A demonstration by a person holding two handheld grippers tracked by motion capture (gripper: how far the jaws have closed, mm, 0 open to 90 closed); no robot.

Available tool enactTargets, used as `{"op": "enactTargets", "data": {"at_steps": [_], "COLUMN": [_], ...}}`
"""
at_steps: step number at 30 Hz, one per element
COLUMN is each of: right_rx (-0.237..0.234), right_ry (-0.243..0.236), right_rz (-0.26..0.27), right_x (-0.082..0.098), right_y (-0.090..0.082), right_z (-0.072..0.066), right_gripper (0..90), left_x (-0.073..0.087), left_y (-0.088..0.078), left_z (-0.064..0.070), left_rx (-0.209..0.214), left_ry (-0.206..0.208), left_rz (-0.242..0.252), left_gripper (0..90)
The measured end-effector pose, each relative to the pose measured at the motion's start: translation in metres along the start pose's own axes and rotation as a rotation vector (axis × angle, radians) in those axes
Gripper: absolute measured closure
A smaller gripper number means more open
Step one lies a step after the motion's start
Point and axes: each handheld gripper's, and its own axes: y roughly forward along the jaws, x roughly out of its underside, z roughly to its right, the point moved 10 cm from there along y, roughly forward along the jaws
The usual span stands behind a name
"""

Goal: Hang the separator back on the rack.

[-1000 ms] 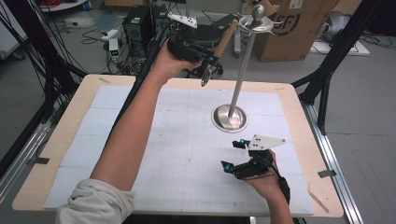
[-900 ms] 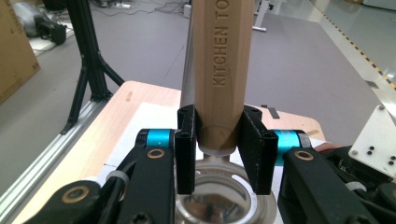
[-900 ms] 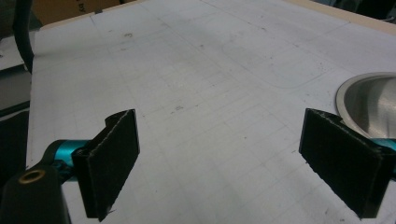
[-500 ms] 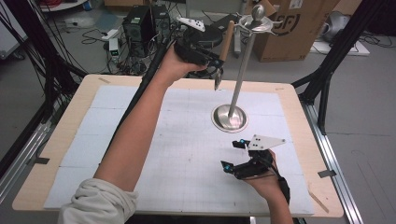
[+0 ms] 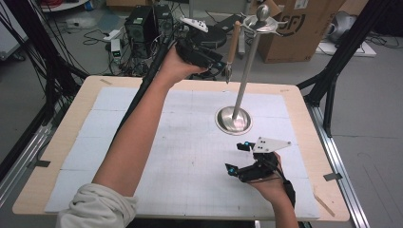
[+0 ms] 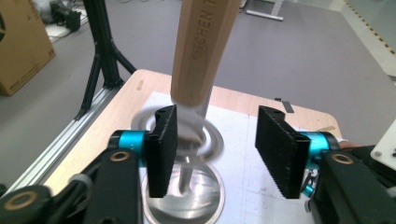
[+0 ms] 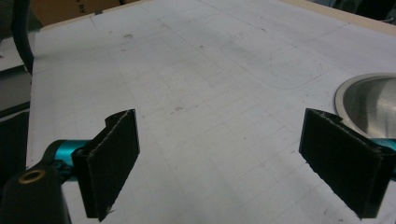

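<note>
High view: the left gripper reaches far over the table, beside a wooden-handled tool hanging from a metal stand.

Left gripper view: its jaws are open around the handle, likely to take it.

Right gripper view: the right gripper waits open over white paper.

We see even, soft indoor light with faint shadows on the counter. The steel base blurs behind the left claw's sharp pads, glinting faintly.
</note>
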Motion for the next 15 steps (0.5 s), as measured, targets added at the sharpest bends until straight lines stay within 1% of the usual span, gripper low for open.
{"op": "enactTargets", "data": {"at_steps": [3, 8, 10, 15], "right_rx": [0.000, 0.001, 0.001, 0.003], "right_ry": [0.003, 0.001, 0.006, 0.007], "right_rz": [0.005, 0.004, 0.002, 0.007], "right_x": [-0.001, 0.000, 0.000, -0.001], "right_y": [-0.001, -0.001, -0.001, -0.002], "right_z": [0.000, 0.000, 0.000, 0.001], "right_gripper": [10.9, 10.9, 10.9, 10.9], "left_x": [0.002, 0.008, 0.009, 0.012], "left_y": [-0.006, -0.013, -0.016, -0.029], "left_z": [0.002, 0.008, 0.010, 0.018], "left_rx": [0.011, 0.046, 0.052, 0.062], "left_ry": [0.000, 0.000, -0.001, 0.013], "left_rz": [0.004, -0.026, -0.028, -0.018], "left_gripper": [46.0, 44.2, 41.8, 38.6]}}
